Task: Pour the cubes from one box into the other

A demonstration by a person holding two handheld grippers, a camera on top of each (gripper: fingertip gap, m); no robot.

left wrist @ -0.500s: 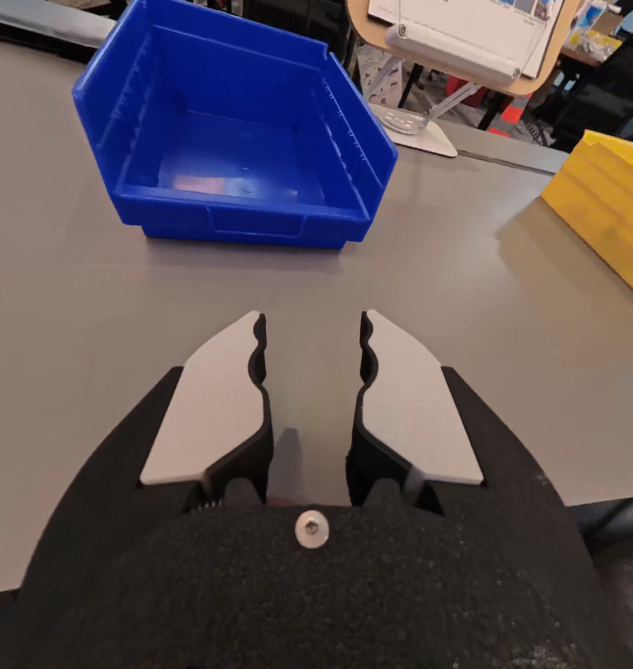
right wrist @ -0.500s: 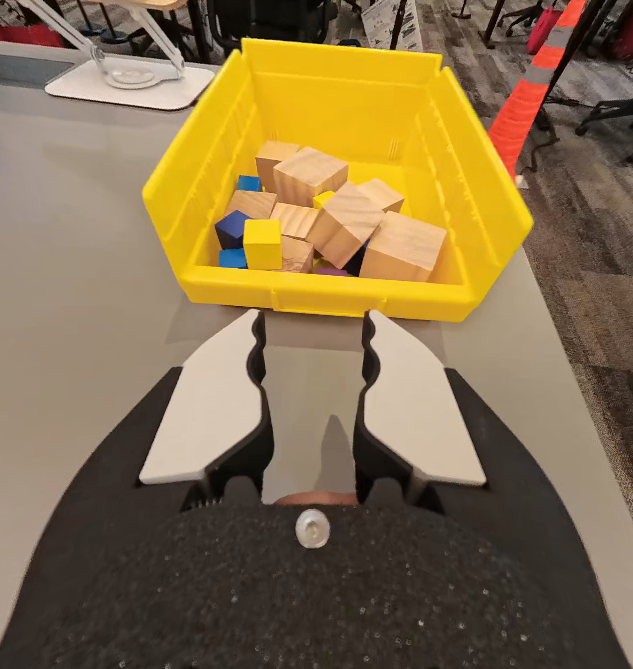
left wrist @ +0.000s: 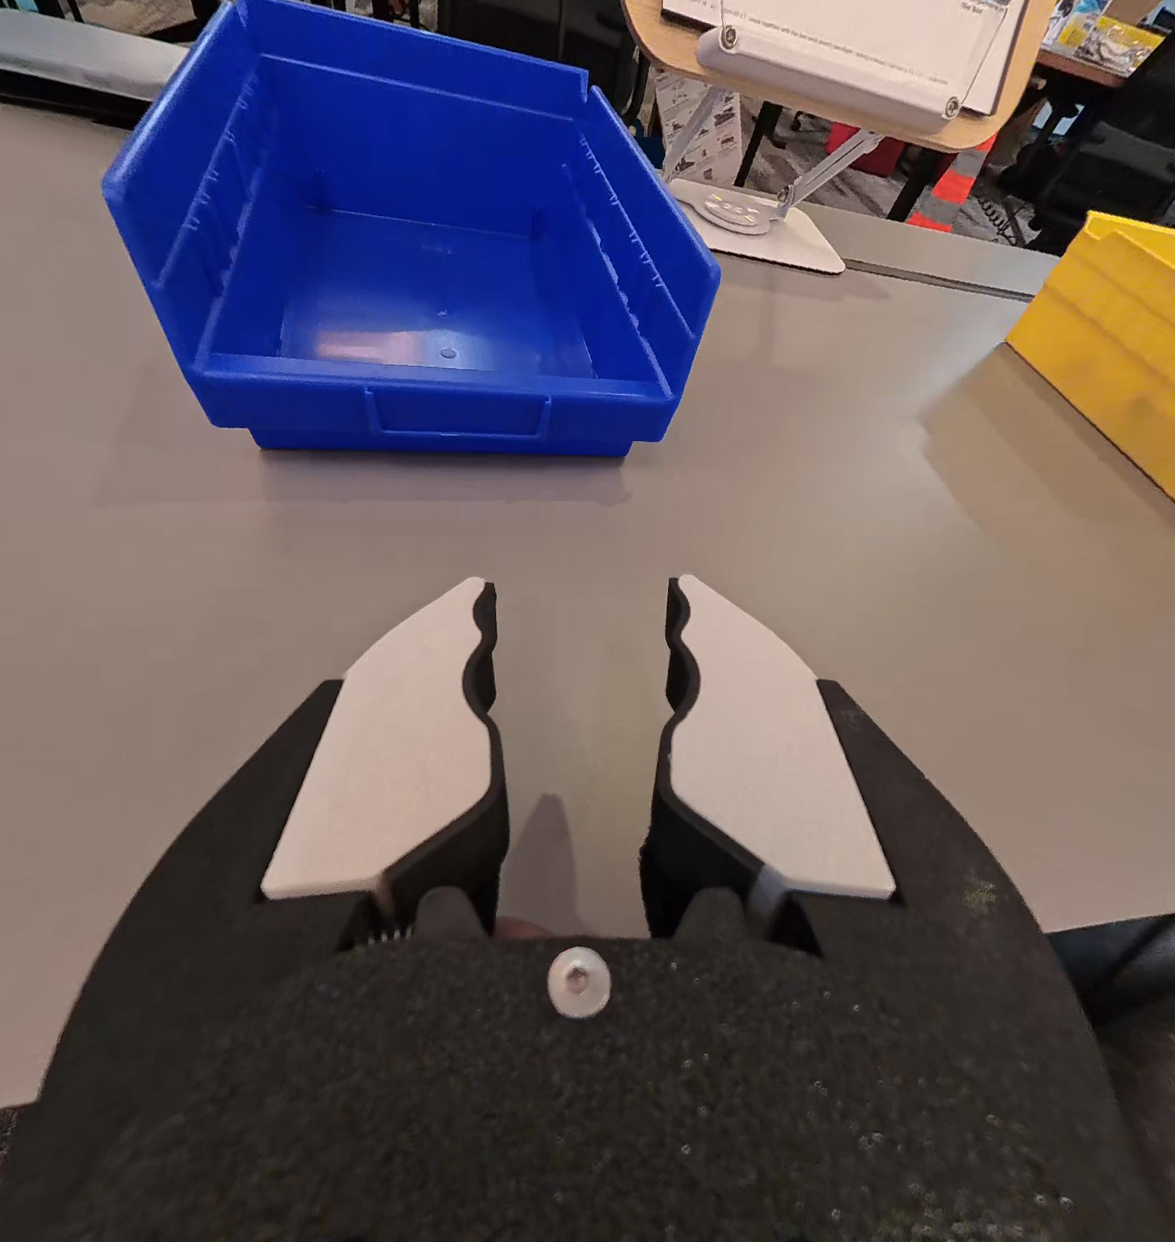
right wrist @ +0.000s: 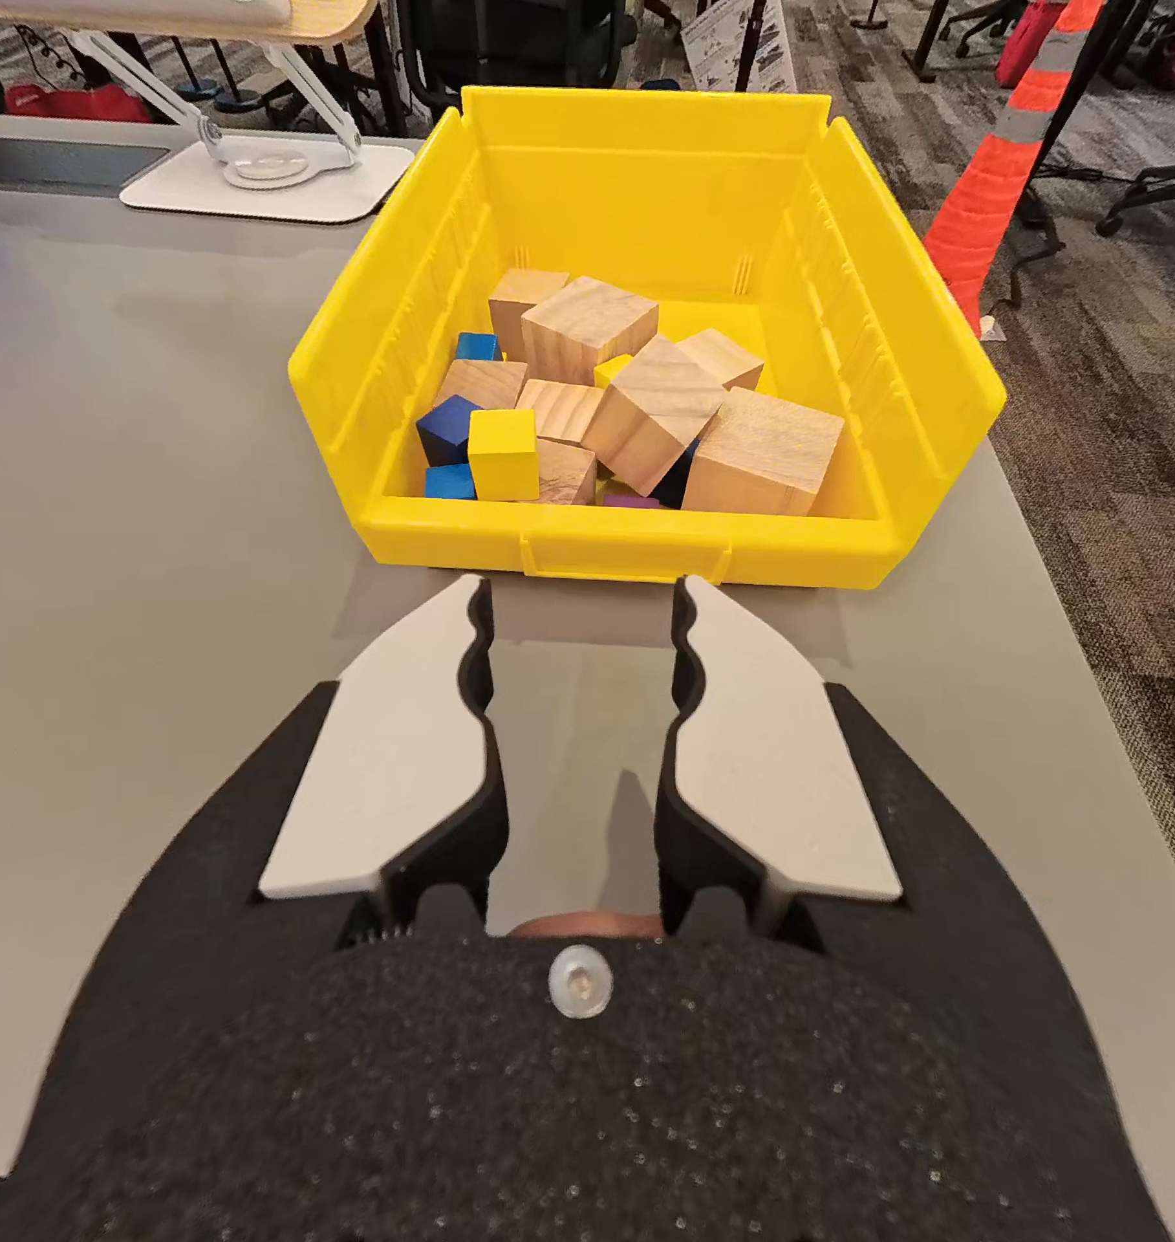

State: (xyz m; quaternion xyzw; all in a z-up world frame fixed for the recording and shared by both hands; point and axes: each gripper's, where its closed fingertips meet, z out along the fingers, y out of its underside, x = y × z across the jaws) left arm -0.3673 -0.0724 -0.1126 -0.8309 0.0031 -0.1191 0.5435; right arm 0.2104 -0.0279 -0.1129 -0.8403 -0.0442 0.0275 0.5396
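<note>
— Two boxes on the grey table (left wrist: pixel 806 537), is that right?
— Yes. The blue box (left wrist: pixel 396 282) stands ahead of the left gripper (left wrist: pixel 581 591), a little to its left and well apart from it, low front wall toward the camera. Nothing lies inside it.
— And the yellow box (right wrist: pixel 638 544)?
— Directly ahead of the right gripper (right wrist: pixel 581 588), near the table's right edge. The fingertips (right wrist: pixel 467 595) sit just short of its low front wall; I cannot tell whether they touch it.
— Where are the cubes (right wrist: pixel 645 410)?
— All in the yellow box, heaped toward the front. Most are bare wood, larger ones on the right; a small yellow cube (right wrist: pixel 502 453) and a few blue ones lie at the front left, and a sliver of purple shows at the front wall.
— How do the jaws stand?
— Both pairs are spread wide with only table between them, holding nothing.
— Anything else on the table?
— A white stand base (right wrist: pixel 262 178) at the far side, between the boxes. In the left wrist view the yellow box's side shows at the right edge.
</note>
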